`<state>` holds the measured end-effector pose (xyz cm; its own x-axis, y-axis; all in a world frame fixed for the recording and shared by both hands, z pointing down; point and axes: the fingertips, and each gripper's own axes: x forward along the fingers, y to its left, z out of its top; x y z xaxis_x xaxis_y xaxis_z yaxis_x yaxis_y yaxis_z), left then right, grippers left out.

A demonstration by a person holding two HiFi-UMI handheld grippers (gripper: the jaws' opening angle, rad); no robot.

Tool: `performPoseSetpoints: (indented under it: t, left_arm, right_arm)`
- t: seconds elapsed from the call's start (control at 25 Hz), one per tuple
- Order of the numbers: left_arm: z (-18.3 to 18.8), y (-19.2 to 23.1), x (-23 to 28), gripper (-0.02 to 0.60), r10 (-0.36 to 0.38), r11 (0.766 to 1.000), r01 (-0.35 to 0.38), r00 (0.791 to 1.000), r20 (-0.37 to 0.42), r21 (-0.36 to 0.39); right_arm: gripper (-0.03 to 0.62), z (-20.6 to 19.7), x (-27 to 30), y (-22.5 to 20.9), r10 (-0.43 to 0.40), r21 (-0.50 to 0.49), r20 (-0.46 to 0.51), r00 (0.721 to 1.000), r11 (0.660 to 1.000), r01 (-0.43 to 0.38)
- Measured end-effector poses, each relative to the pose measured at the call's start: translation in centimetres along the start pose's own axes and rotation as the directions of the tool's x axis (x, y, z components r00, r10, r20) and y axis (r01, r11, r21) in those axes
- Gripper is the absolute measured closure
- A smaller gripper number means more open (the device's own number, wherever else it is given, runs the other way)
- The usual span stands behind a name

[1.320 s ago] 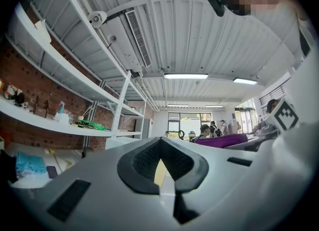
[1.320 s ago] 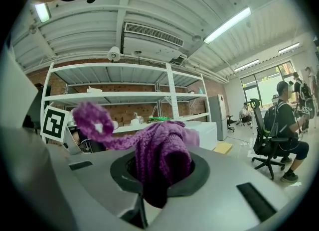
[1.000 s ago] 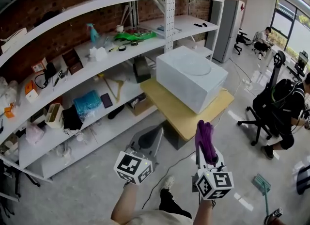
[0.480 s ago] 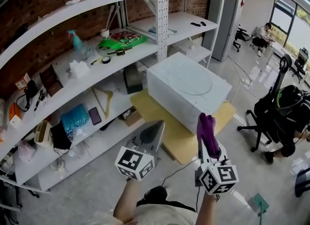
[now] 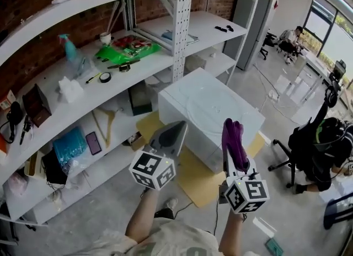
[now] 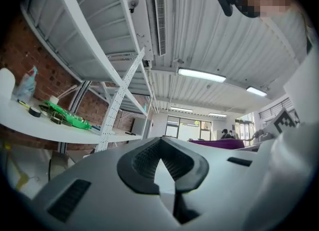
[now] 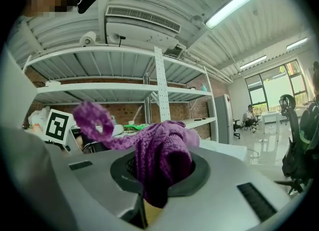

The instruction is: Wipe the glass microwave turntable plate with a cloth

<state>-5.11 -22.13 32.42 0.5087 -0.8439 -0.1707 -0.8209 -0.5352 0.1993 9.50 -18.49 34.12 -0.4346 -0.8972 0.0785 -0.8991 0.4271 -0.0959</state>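
The glass plate (image 5: 212, 105) shows only as a faint round outline lying flat on top of the white microwave (image 5: 185, 131), which stands on a wooden table (image 5: 193, 179) beside the shelves (image 5: 83, 92). Being round, it has no long axis to line up with. It lies ahead of both claws and apart from them, roughly between their lines of aim.

The right gripper (image 5: 233, 161) is clenched on a purple cloth (image 5: 234, 139) that stands up out of its jaws. The left gripper (image 5: 174, 131) has its jaws together with nothing in them. Both forearms reach forward side by side, claws tilted upward. The cloth hand probably needs to travel forward and tip down.
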Motion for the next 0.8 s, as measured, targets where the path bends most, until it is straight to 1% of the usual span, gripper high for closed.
performPoseSetpoints:
  t: [0.08, 0.12, 0.2, 0.28, 0.32, 0.36, 0.48, 0.52, 0.64, 0.72, 0.8]
  left_arm:
    - [0.3, 1.9, 1.9, 0.578, -0.005, 1.0, 0.005, 1.0, 0.003, -0.018]
    - [0.3, 2.8, 2.6, 0.578, -0.006, 1.0, 0.006, 1.0, -0.003, -0.011]
    - [0.2, 4.2, 4.0, 0.578, -0.011, 1.0, 0.012, 0.999, -0.031, 0.027]
    - [-0.5, 5.3, 5.2, 0.578, -0.015, 0.997, 0.02, 0.997, -0.075, 0.071]
    - [-1.0, 5.8, 5.8, 0.578, -0.015, 0.996, 0.022, 0.996, -0.093, 0.082]
    - [-1.6, 6.1, 6.4, 0.578, -0.016, 0.997, 0.024, 0.995, -0.103, 0.076]
    - [-3.4, 6.6, 7.8, 0.578, -0.027, 1.0, 0.029, 0.992, -0.125, 0.011]
    - [-4.1, 6.7, 8.1, 0.578, -0.025, 1.0, 0.026, 0.99, -0.139, 0.005]
    - [-5.6, 6.9, 8.7, 0.578, -0.003, 1.0, 0.007, 0.984, -0.178, 0.021]
    - [-6.2, 6.8, 8.8, 0.578, 0.008, 1.0, -0.006, 0.982, -0.188, 0.01]
    - [-6.9, 6.7, 8.8, 0.578, 0.011, 1.0, -0.012, 0.981, -0.194, -0.001]
  right_arm:
    - [0.543, 0.8, 2.2, -0.4, -0.014, 0.008, 0.027, 1.0, 1.0, 0.013]
    - [0.543, 1.0, 3.1, -0.5, -0.014, 0.023, 0.036, 0.999, 1.0, 0.014]
    - [0.543, 1.1, 4.8, -0.5, -0.009, 0.06, 0.04, 0.999, 0.998, 0.006]
    - [0.543, 0.8, 6.1, -0.6, -0.006, 0.092, 0.034, 0.999, 0.996, 0.003]
    - [0.543, 0.6, 6.7, -0.8, -0.006, 0.103, 0.028, 1.0, 0.995, 0.003]
    - [0.543, 0.3, 7.3, -1.1, -0.004, 0.109, 0.019, 1.0, 0.994, 0.002]
    - [0.543, -0.5, 8.7, -2.1, 0.005, 0.102, -0.024, 1.0, 0.995, -0.003]
    - [0.543, -0.6, 9.0, -2.3, 0.013, 0.099, -0.034, 0.999, 0.995, -0.009]
    - [0.543, -0.3, 10.6, -2.7, 0.059, 0.11, -0.04, 0.997, 0.992, -0.055]
    - [0.543, -0.3, 11.8, -2.4, 0.117, 0.117, -0.046, 0.992, 0.987, -0.111]
    - [0.543, -0.4, 13.2, -1.9, 0.186, 0.114, -0.062, 0.98, 0.977, -0.179]
